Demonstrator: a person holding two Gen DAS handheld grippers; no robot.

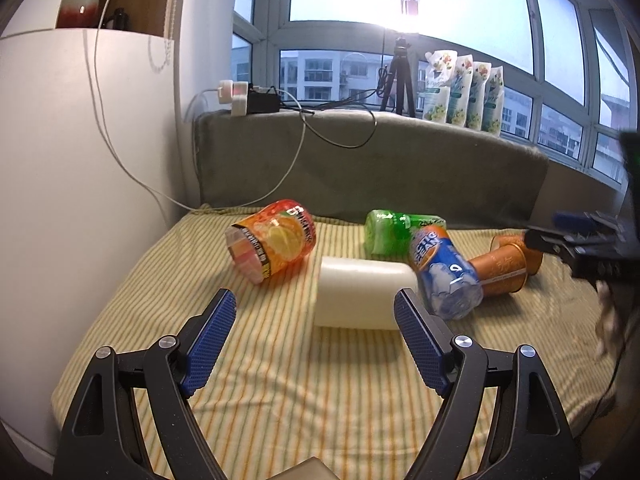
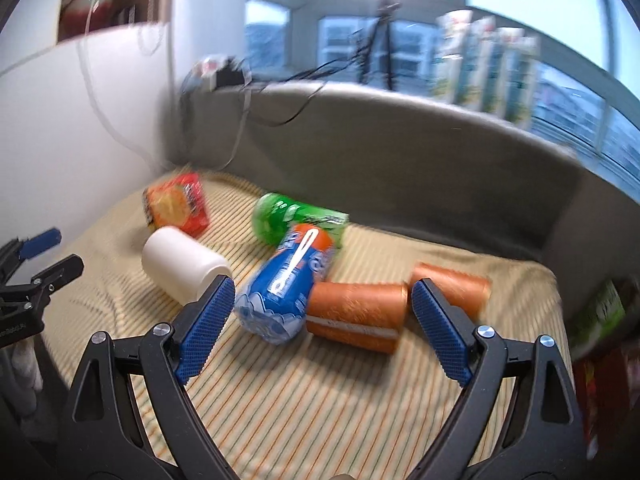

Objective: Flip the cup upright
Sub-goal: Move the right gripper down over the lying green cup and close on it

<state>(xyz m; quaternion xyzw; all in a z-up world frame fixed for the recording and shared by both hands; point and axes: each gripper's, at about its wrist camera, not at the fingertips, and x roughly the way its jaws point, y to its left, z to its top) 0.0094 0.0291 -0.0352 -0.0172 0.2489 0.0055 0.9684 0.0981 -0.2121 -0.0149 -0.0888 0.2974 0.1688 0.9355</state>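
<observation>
Several cups lie on their sides on a striped cloth (image 1: pixel 280 380). A white cup (image 1: pixel 362 293) lies just ahead of my open, empty left gripper (image 1: pixel 316 320); it also shows in the right wrist view (image 2: pixel 182 268). Around it lie an orange-print cup (image 1: pixel 272 246), a green cup (image 1: pixel 396 230), a blue cup (image 1: pixel 444 270) and two copper cups (image 1: pixel 504 268). My right gripper (image 2: pixel 322 312) is open and empty, above the cloth, facing the blue cup (image 2: pixel 290 284) and a copper cup (image 2: pixel 356 310). It shows at the right edge of the left view (image 1: pixel 568 244).
A grey padded ledge (image 1: pixel 372 160) borders the cloth at the back, with a power strip (image 1: pixel 248 98), cables, a tripod (image 1: pixel 398 80) and refill pouches (image 1: pixel 464 88) on it. A white cabinet (image 1: pixel 80 180) stands at the left. The right wrist view is motion-blurred.
</observation>
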